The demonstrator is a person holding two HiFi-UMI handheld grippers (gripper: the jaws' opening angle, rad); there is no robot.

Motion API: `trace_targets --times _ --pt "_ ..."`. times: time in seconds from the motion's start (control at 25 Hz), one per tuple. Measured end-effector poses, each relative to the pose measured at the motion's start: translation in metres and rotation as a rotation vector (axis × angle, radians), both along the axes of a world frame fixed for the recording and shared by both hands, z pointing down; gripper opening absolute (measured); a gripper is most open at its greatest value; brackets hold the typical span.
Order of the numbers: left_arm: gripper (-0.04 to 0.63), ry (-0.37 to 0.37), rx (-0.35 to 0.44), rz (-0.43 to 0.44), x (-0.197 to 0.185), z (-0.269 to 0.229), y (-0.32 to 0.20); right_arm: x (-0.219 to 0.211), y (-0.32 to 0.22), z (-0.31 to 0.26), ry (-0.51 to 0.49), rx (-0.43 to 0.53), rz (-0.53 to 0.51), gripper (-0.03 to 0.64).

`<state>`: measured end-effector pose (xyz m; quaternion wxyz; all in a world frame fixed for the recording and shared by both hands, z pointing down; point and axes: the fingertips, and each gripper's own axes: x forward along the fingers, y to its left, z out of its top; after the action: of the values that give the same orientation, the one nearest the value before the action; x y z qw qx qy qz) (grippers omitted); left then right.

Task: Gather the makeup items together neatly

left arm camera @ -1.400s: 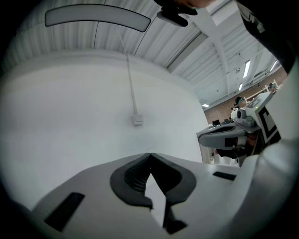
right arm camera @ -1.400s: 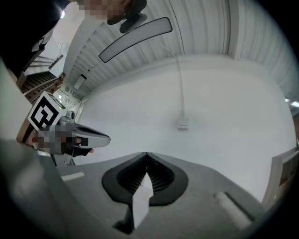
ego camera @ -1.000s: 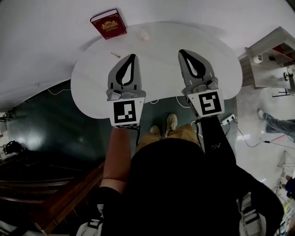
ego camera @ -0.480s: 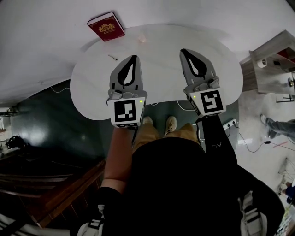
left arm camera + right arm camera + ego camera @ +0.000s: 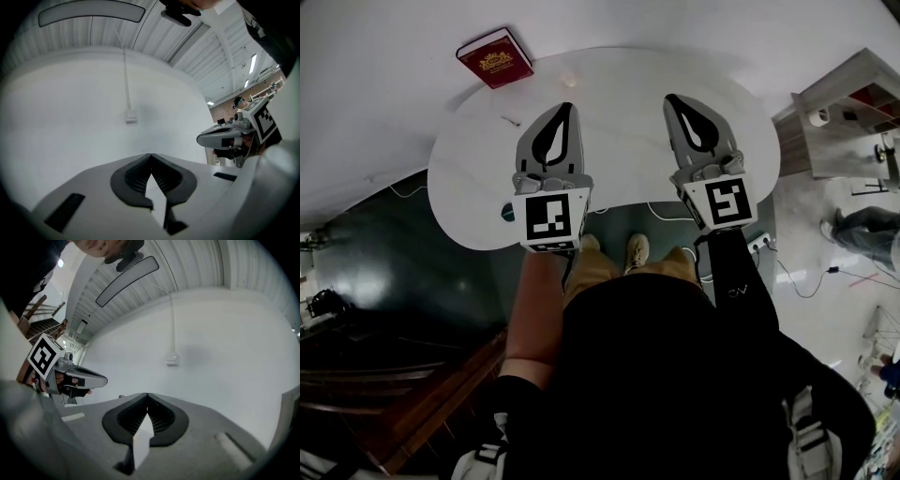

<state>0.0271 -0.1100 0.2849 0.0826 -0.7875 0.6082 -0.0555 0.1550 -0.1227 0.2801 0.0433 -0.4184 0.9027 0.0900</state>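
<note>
On the white rounded table [image 5: 619, 141], a small pale item [image 5: 570, 82] lies near the far edge and a thin short stick-like item [image 5: 511, 120] lies at the left. My left gripper [image 5: 567, 107] and right gripper [image 5: 668, 97] hover side by side above the table's near half, both shut with nothing in them. In the left gripper view the left gripper [image 5: 151, 154] points at a bare white wall, tips touching. The right gripper [image 5: 147, 394] does the same in the right gripper view. Neither gripper view shows any makeup item.
A red book [image 5: 494, 58] lies at the table's far left edge. A small dark round spot [image 5: 507, 213] shows by the near edge beside the left marker cube. A shelf unit [image 5: 848, 112] stands at the right, with a power strip [image 5: 762, 244] on the floor and a person [image 5: 862, 230] nearby.
The table, book and small items have slid left in the head view. Both grippers stay shut and empty, side by side over the table.
</note>
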Motion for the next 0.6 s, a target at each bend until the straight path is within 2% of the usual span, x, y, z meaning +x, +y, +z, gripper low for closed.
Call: trace_targets --times 0.08,0.16,0.44,0.52,0.6 --pt "0.006 0.003 0.000 0.009 0.005 0.001 -0.001 0.007 -0.008 0.023 0.061 -0.074 -0.003 0.005" --pt "0.006 0.006 -0.004 0.014 0.008 0.003 -0.002 0.011 -0.018 0.057 0.153 -0.177 -0.051 0.005" --pt "0.006 0.021 -0.026 0.018 0.010 0.011 0.001 0.044 -0.015 0.205 0.555 -0.545 -0.226 0.100" --pt "0.006 0.016 -0.032 0.017 0.008 0.013 0.001 0.059 -0.010 0.240 0.661 -0.622 -0.230 0.106" --pt "0.006 0.013 -0.036 0.011 0.005 0.014 0.002 0.072 -0.011 0.266 0.740 -0.657 -0.205 0.106"
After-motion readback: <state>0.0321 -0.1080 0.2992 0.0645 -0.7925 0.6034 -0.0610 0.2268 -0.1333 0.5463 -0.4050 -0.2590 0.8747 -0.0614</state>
